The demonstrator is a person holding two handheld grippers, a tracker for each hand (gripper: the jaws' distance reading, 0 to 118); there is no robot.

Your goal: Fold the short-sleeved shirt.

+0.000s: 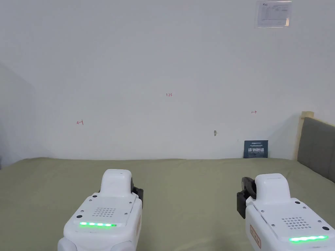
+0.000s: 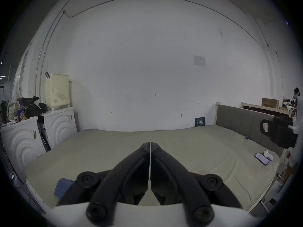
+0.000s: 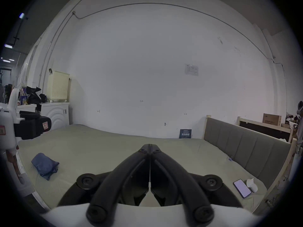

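**Black jaws pressed together above the green bed, blue shirt bunched near its edge**

Black and white, the left gripper (image 2: 150, 144) and the right gripper (image 3: 150, 146) hang side by side above the near part of the bed (image 1: 189, 189), apart from each other. Each has its jaws pressed together tip to tip, with nothing between them.

The blue shirt (image 3: 45, 165) lies crumpled on the bed's olive-green sheet, toward the left near edge, below and to the left of the left gripper, touching neither tool. On the bed's right near corner rest a phone (image 3: 242, 190) and, just beside it, a small white object (image 3: 252, 187). A grey padded headboard (image 3: 246, 148) runs along the bed's right side. Beyond the bed's far edge stands a white wall (image 1: 163, 65), with a small dark sign (image 1: 255, 149) leaning at its foot.
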